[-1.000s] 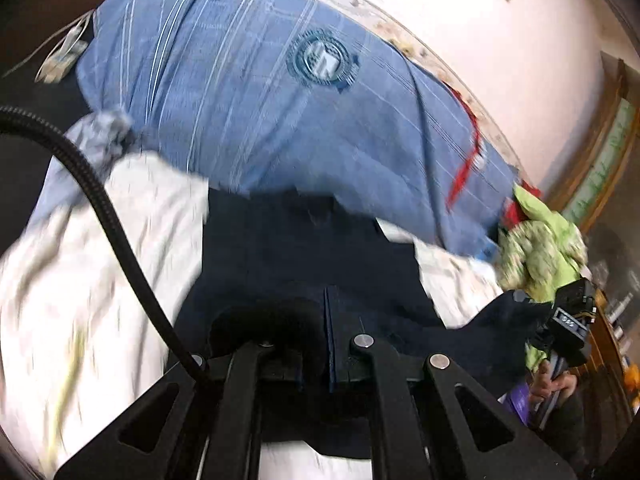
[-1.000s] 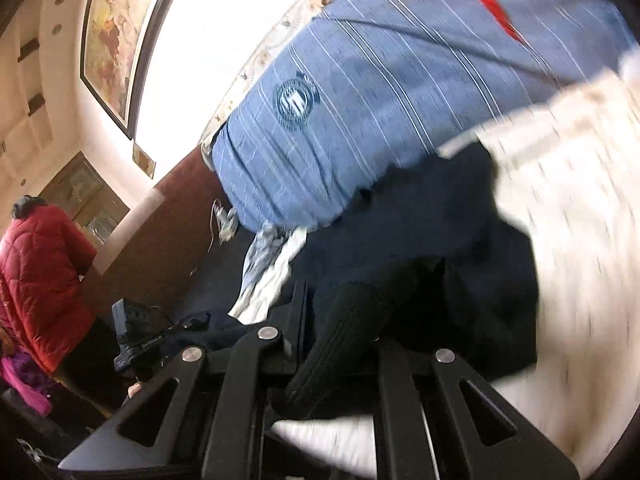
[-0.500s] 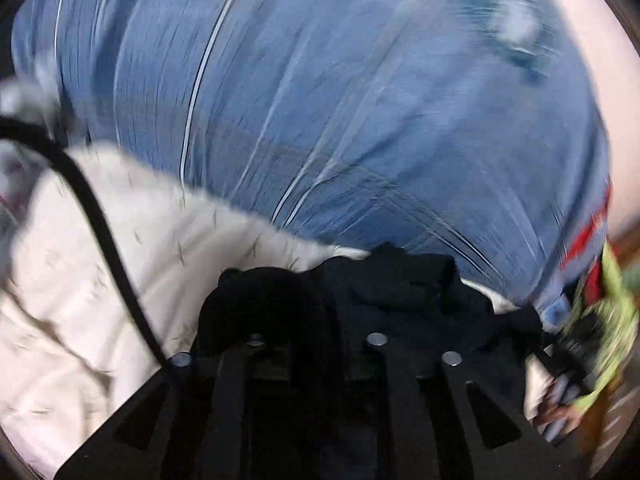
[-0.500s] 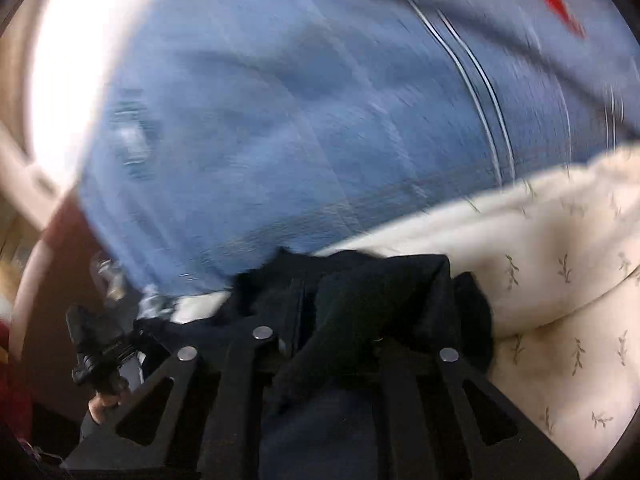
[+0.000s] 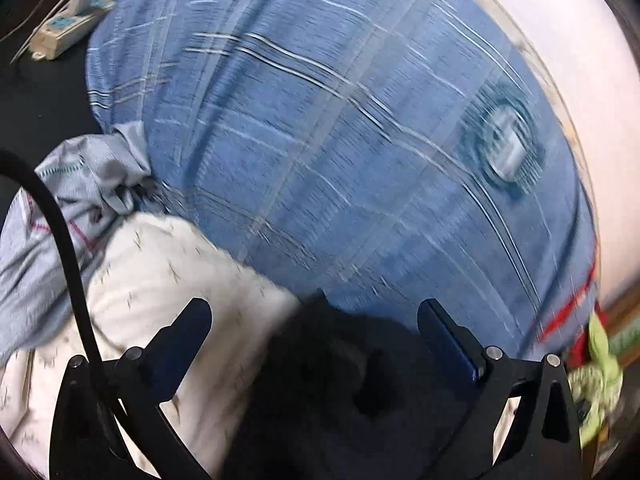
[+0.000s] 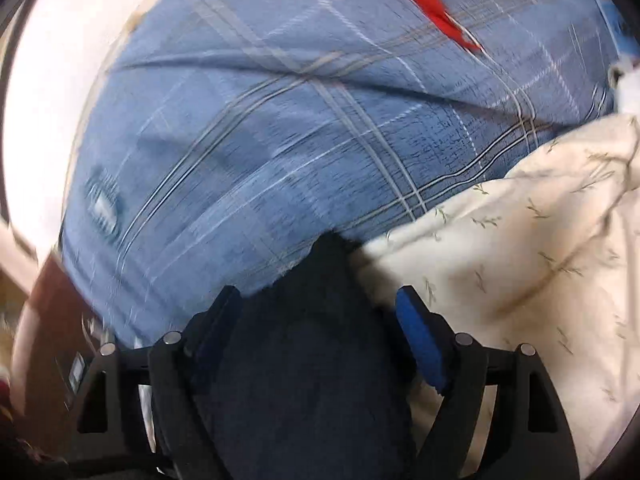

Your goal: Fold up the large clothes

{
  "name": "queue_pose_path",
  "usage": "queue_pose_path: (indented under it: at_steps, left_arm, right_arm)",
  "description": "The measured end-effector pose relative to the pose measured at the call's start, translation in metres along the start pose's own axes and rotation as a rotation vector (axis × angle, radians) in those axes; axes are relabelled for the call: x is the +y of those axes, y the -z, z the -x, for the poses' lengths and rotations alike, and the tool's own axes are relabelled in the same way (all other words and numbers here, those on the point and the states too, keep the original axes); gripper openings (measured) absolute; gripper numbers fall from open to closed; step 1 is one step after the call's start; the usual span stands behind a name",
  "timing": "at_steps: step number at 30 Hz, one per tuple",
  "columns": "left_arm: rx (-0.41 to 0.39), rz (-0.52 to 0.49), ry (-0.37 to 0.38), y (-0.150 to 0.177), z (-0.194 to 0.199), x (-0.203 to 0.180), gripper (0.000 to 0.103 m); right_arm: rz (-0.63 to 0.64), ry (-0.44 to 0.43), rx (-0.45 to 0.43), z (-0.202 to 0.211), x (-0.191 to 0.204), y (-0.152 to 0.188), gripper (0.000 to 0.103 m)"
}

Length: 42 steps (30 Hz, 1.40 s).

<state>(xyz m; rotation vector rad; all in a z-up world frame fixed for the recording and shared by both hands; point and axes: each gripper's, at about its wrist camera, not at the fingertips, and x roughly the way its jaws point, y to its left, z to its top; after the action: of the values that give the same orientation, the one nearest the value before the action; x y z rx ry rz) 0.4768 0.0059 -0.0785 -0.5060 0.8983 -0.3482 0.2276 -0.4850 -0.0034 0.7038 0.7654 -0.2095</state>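
Both pairs of tongs stand wide apart over a dark navy knitted garment, gripping nothing. The left tongs straddle the dark navy knitted garment, which lies bunched between and beneath the fingers on a cream leaf-print bedsheet. The right tongs likewise frame the same cloth, its peak reaching just ahead of the blue-padded fingers. Beyond both, a large blue plaid quilt with a round crest fills the view, touching the garment's far edge. A white power strip lies far ahead to the left.
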Motion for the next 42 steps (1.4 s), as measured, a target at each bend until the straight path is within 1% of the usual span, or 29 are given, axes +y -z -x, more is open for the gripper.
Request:
queue_pose_path:
  at_steps: [2, 3, 4, 5, 6, 7, 8, 9, 11, 12, 13, 15, 16, 18, 20, 21, 22, 23, 25, 26, 28, 31, 32, 33, 34, 35, 36, 38, 42]
  left_arm:
    - [0.048, -0.091, 0.042, 0.018, -0.003, -0.023, 0.102]
    - [0.099, -0.189, 0.060, 0.029, -0.013, -0.042, 0.102]
    - [0.126, -0.251, 0.046, 0.034, -0.019, -0.053, 0.102]
    - [0.152, -0.313, 0.006, 0.037, -0.029, -0.065, 0.102]
    - [0.207, -0.398, -0.071, 0.037, -0.046, -0.081, 0.102]
    - [0.253, -0.439, -0.110, 0.038, -0.060, -0.089, 0.101]
    - [0.291, -0.466, -0.142, 0.037, -0.070, -0.093, 0.101]
    - [0.342, -0.491, -0.208, 0.036, -0.087, -0.097, 0.097]
    - [0.402, -0.539, -0.323, 0.034, -0.114, -0.099, 0.094]
    - [0.426, -0.578, -0.362, 0.036, -0.127, -0.098, 0.090]
    - [0.448, -0.609, -0.394, 0.038, -0.136, -0.098, 0.081]
    - [0.510, -0.664, -0.455, 0.044, -0.157, -0.093, 0.077]
    - [0.542, -0.682, -0.460, 0.047, -0.166, -0.090, 0.076]
    - [0.579, -0.657, -0.443, 0.048, -0.174, -0.082, 0.076]
    - [0.572, -0.638, -0.424, 0.047, -0.179, -0.080, 0.072]
    - [0.547, -0.628, -0.411, 0.046, -0.179, -0.078, 0.049]
    - [0.521, -0.595, -0.405, 0.042, -0.178, -0.076, 0.014]
    - [0.473, -0.541, -0.402, 0.032, -0.173, -0.073, 0.003]
    - [0.381, -0.436, -0.382, 0.009, -0.159, -0.062, 0.003]
    - [0.362, -0.406, -0.385, 0.002, -0.156, -0.057, 0.003]
    - [0.284, -0.321, -0.441, -0.021, -0.144, -0.038, 0.003]
    - [0.156, -0.201, -0.488, -0.047, -0.118, -0.014, 0.003]
    - [0.121, -0.183, -0.493, -0.052, -0.110, -0.009, 0.006]
    - [0.117, -0.157, -0.445, -0.057, -0.104, -0.005, 0.026]
    - [0.161, -0.115, -0.349, -0.060, -0.101, 0.000, 0.058]
    - [0.211, -0.062, -0.257, -0.060, -0.098, 0.004, 0.068]
    - [0.220, -0.030, -0.200, -0.059, -0.091, 0.006, 0.071]
    - [0.230, -0.036, -0.130, -0.046, -0.075, -0.001, 0.072]
    - [0.318, -0.188, -0.056, 0.019, -0.044, -0.029, 0.073]
  right_arm:
    - [0.071, 0.032, 0.031, 0.009, 0.009, 0.014, 0.081]
    - [0.102, 0.054, 0.046, 0.011, 0.012, 0.020, 0.081]
    - [0.130, 0.068, 0.062, 0.011, 0.015, 0.027, 0.081]
    - [0.147, 0.052, 0.088, 0.008, 0.017, 0.032, 0.081]
    - [0.149, 0.037, 0.115, 0.004, 0.017, 0.037, 0.081]
    - [0.142, 0.029, 0.139, 0.001, 0.018, 0.041, 0.081]
    - [0.139, 0.015, 0.157, -0.003, 0.019, 0.046, 0.081]
    - [0.143, 0.003, 0.165, -0.006, 0.021, 0.050, 0.081]
    - [0.163, 0.000, 0.172, -0.012, 0.027, 0.056, 0.081]
    - [0.174, -0.001, 0.178, -0.015, 0.029, 0.059, 0.081]
    - [0.181, -0.005, 0.186, -0.018, 0.031, 0.061, 0.081]
    - [0.180, -0.009, 0.205, -0.026, 0.032, 0.066, 0.081]
    - [0.175, -0.017, 0.211, -0.030, 0.033, 0.067, 0.081]
    - [0.163, -0.025, 0.218, -0.035, 0.033, 0.069, 0.081]
    - [0.155, -0.025, 0.222, -0.042, 0.031, 0.070, 0.081]
    - [0.149, -0.024, 0.222, -0.044, 0.029, 0.071, 0.081]
    - [0.140, -0.023, 0.221, -0.047, 0.027, 0.071, 0.081]
    - [0.128, -0.024, 0.220, -0.049, 0.025, 0.072, 0.081]
    - [0.110, -0.025, 0.218, -0.051, 0.022, 0.073, 0.081]
    - [0.104, -0.027, 0.217, -0.052, 0.021, 0.073, 0.081]
    - [0.101, -0.024, 0.211, -0.052, 0.019, 0.074, 0.081]
    - [0.092, -0.021, 0.208, -0.051, 0.017, 0.073, 0.081]
    - [0.089, -0.019, 0.207, -0.051, 0.017, 0.073, 0.081]
    - [0.091, -0.017, 0.207, -0.051, 0.017, 0.073, 0.081]
    - [0.095, -0.015, 0.207, -0.051, 0.018, 0.073, 0.081]
    - [0.096, -0.014, 0.205, -0.051, 0.019, 0.073, 0.081]
    - [0.096, -0.016, 0.199, -0.049, 0.020, 0.073, 0.081]
    - [0.096, -0.032, 0.187, -0.046, 0.023, 0.074, 0.081]
    - [0.103, -0.085, 0.226, -0.042, 0.028, 0.081, 0.081]
